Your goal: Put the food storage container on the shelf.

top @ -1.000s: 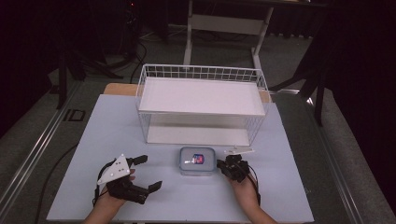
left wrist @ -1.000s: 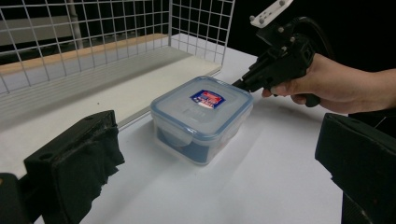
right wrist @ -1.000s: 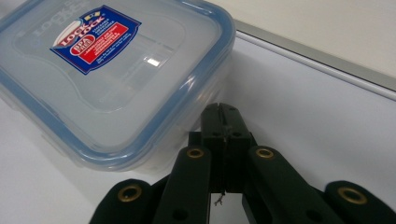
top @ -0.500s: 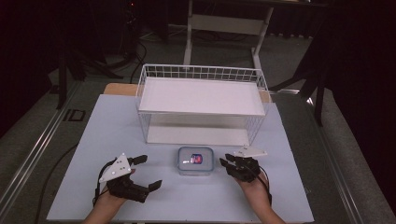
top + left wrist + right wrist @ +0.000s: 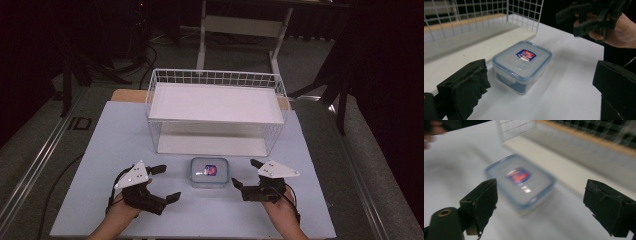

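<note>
- The table is big and flat, with a smooth pale top.
- The wire basket shelf stands at the far side of the table. It is white, made of thin wire in little squares, with flat white boards inside.
- The food box sits on the table just near of the shelf, in the middle between the two grippers. It is see-through plastic with round corners, a blue edge on its lid and a red and blue sticker on top. It is a little longer from far to near than it is wide.
- The left gripper is to the left of the box, a bit apart from it. Its black jaws are wide apart and hold nothing. They point right, at the box.
- The right gripper is to the right of the box. Its jaws have just been opening, and now they stand wide apart with nothing between them. The box lies to its left, not touching the soft black pads.
- Both grippers look about as near to the box as each other. I think either one could reach in from its side to grab it.
</note>
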Motion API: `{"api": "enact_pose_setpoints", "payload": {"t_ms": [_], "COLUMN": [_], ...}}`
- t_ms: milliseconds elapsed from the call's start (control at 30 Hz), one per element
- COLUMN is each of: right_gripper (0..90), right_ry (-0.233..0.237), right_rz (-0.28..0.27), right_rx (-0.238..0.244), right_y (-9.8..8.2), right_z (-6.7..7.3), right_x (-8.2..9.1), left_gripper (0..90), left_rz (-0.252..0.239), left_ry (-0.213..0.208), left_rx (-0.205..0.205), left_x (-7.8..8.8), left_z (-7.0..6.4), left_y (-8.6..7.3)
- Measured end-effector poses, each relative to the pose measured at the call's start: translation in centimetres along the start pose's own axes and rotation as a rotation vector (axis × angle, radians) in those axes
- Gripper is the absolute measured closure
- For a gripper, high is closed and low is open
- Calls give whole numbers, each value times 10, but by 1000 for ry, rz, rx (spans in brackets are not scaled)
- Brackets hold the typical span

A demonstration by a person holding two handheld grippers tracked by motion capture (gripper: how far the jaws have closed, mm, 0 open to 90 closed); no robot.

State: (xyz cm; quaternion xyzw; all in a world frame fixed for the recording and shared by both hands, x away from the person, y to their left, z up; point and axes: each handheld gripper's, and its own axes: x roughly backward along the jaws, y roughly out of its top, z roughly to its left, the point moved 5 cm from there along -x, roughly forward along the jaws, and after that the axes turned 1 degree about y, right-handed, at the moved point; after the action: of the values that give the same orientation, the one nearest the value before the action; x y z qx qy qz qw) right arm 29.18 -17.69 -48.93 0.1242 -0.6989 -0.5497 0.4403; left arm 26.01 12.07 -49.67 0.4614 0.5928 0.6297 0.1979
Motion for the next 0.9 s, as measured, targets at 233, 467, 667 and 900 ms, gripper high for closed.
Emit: {"api": "enact_pose_setpoints", "payload": {"t_ms": [233,467,667,900], "right_gripper": [152,158,111,111], "right_ry": [-43,17,-4,52], "right_rz": [-15,20,93,154], "right_rx": [-19,-107,-165,-334], "right_y": [9,9,9,3], "right_z": [-8,-10,-13,-12], "right_x": [1,-13,-30,-52], "left_gripper": [8,8,8,8], "left_rz": [15,35,127,214], "left_ry": [9,2,30,51], "left_rx": [47,86,105,268], "left_x": [-2,-26,-53,-70], "left_z": [4,7,7,24], "left_y": [19,24,22,17]}}
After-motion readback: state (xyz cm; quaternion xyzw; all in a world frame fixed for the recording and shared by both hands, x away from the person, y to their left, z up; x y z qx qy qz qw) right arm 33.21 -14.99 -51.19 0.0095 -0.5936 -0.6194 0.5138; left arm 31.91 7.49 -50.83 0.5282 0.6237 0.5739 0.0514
